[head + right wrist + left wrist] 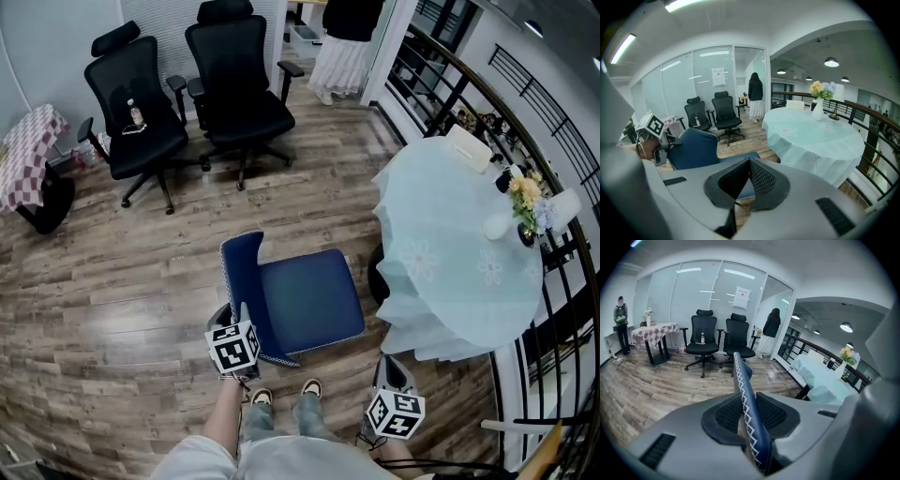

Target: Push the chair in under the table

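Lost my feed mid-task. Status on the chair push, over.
Left gripper clamped on backrest of blue padded chair; right gripper shut, empty. Chair beside pale-clothed round table, not under. Dark shape at table's near edge, unidentified.

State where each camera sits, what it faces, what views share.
Head view: on the head, steeply down at blue chair and round table; left gripper, right gripper, shoes show.
Left gripper view: on left gripper, along jaws clamped on chair's back.
Right gripper view: on right gripper, shut jaws, towards table.
All three share chair and table.
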Action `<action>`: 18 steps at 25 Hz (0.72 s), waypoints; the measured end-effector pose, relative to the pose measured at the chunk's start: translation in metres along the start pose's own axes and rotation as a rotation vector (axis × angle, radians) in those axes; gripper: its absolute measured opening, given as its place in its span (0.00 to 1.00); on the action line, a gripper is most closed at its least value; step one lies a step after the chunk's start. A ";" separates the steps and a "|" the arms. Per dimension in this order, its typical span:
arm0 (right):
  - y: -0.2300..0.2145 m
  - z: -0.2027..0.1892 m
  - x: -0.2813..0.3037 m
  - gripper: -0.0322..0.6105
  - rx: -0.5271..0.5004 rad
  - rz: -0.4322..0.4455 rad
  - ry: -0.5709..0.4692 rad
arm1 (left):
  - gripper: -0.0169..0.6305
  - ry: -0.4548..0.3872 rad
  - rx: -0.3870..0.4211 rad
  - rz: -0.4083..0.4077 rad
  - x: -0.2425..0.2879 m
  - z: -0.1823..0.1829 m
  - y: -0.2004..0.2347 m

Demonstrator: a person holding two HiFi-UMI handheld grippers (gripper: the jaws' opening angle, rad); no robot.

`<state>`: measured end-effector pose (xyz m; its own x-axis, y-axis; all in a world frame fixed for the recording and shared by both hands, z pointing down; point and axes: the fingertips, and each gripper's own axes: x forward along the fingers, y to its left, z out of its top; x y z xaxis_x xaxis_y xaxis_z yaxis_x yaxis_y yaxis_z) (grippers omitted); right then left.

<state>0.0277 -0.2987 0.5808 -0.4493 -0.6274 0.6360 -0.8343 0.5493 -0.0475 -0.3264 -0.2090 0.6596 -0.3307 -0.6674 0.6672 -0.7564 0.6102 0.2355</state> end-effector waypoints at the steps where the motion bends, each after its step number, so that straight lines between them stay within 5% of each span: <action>1: -0.001 0.000 -0.001 0.08 0.002 -0.002 0.000 | 0.18 -0.001 0.002 -0.001 0.000 0.001 -0.002; 18: -0.014 -0.004 -0.007 0.08 0.022 -0.019 -0.008 | 0.18 -0.007 0.021 0.041 0.000 0.002 -0.007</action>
<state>0.0441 -0.3000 0.5807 -0.4359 -0.6418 0.6310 -0.8493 0.5253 -0.0524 -0.3224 -0.2140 0.6570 -0.3654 -0.6450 0.6711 -0.7541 0.6278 0.1928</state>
